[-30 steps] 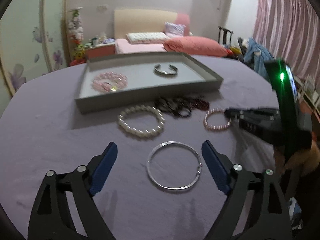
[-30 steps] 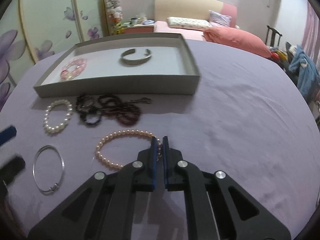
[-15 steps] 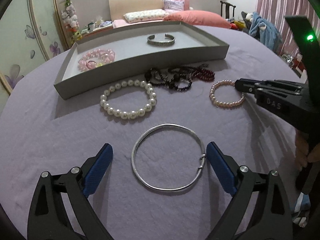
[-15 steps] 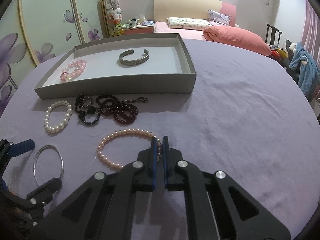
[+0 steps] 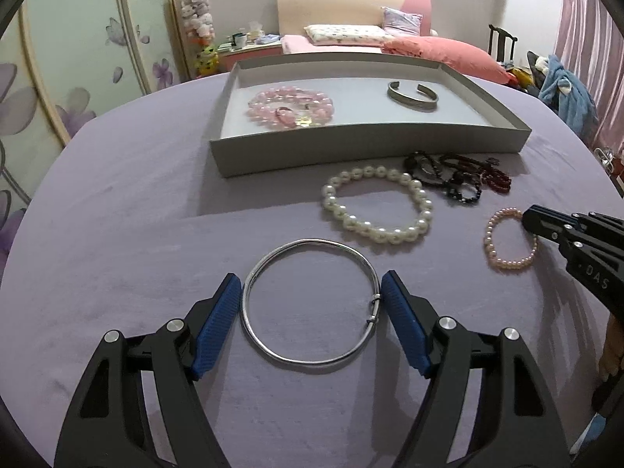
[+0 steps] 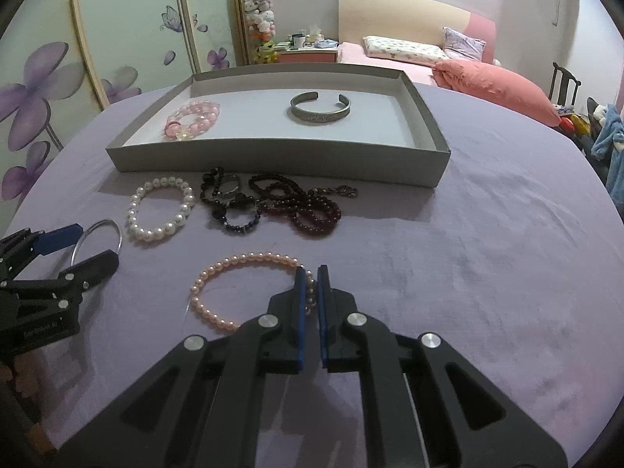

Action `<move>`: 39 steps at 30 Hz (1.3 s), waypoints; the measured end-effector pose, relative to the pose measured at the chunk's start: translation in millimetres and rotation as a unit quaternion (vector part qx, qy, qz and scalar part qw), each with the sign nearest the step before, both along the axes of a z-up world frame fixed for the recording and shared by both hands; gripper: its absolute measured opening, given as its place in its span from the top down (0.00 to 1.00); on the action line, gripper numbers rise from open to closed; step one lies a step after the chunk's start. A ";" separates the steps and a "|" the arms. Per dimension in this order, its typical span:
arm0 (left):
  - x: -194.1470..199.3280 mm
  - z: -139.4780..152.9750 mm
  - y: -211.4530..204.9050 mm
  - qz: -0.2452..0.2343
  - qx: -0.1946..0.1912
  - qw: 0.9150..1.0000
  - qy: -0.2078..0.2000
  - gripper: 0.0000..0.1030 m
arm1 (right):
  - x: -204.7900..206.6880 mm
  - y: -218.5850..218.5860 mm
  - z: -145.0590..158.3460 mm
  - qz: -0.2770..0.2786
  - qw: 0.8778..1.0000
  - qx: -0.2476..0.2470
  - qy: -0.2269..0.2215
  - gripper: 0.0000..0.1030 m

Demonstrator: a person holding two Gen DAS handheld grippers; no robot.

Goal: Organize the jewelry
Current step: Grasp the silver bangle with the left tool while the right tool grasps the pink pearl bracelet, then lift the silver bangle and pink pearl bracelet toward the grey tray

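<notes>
On the purple cloth lies a thin silver bangle (image 5: 308, 241). My left gripper (image 5: 310, 277) straddles it, and its jaws are closing, the blue pads just beside the ring's two sides. My right gripper (image 6: 312, 269) is shut on the near right rim of a pink pearl bracelet (image 6: 249, 257), which lies on the cloth. A white pearl bracelet (image 5: 390, 234) and a heap of dark bead strands (image 5: 456, 179) lie before the grey tray (image 5: 370, 144). Inside the tray are a pink bead bracelet (image 5: 290, 107) and a metal cuff (image 5: 413, 97).
The round table's edge curves close on the left and right of both views. Beyond it stand a bed with pink pillows (image 5: 440, 50), a chair draped with clothes (image 5: 565, 93) and flowered wardrobe doors (image 6: 78, 89). A hand (image 5: 612, 343) holds the right gripper.
My left gripper has come down and forward over the silver bangle, and its jaws have narrowed around it. The right gripper has slid a little left with the pink pearl bracelet at its tips.
</notes>
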State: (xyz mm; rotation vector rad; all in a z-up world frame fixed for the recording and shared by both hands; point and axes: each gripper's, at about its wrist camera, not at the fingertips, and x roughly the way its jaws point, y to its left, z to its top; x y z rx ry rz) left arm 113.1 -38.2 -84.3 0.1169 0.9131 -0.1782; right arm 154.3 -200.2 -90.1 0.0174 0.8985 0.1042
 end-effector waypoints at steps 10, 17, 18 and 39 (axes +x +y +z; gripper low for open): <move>2.2 1.1 -0.7 0.000 -0.001 1.000 0.000 0.28 | -2.5 5.5 -0.2 0.002 1.000 -0.006 0.000 0.91; 1.7 6.2 12.2 0.020 -0.021 1.000 -0.010 0.29 | -8.6 -4.7 11.4 -0.009 0.999 0.032 -0.023 0.94; 0.9 8.4 14.3 0.023 -0.026 0.999 -0.015 0.29 | -9.8 -5.5 14.7 -0.010 0.999 0.036 -0.029 0.94; -38.2 72.0 12.2 0.067 -0.016 0.974 -0.217 0.29 | -37.1 13.7 79.9 -0.002 0.981 0.119 -0.155 0.94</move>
